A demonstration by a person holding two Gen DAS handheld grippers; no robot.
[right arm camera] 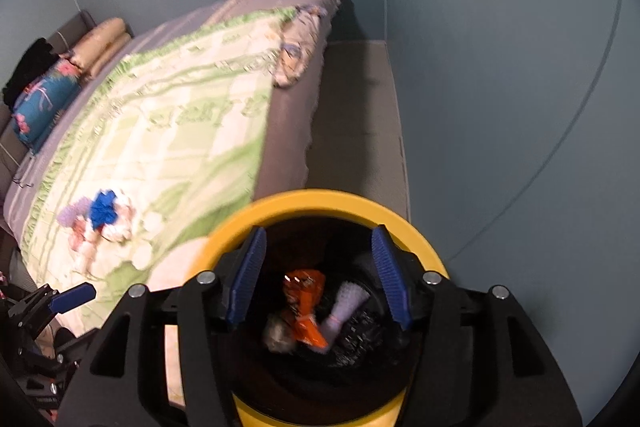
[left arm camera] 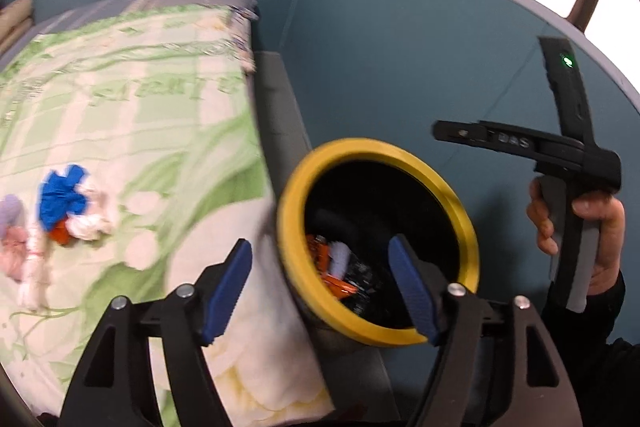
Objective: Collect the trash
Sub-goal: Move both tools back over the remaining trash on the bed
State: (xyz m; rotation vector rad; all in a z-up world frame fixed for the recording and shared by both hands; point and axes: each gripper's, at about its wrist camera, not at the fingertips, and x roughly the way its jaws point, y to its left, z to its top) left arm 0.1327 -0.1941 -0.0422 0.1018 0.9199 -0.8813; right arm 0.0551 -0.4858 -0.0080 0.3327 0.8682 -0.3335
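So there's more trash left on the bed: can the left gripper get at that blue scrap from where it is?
Probably yes. The left gripper has open, empty jaws, and the blue scrap lies uncovered on top of the blanket, beside other scraps. Nothing stands between them, though it must swing away from the yellow-rimmed bin.

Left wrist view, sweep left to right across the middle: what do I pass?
Trash pile on the bedspread → green-and-white bedspread → yellow-rimmed bin with wrappers inside → hand holding the other claw's handle.
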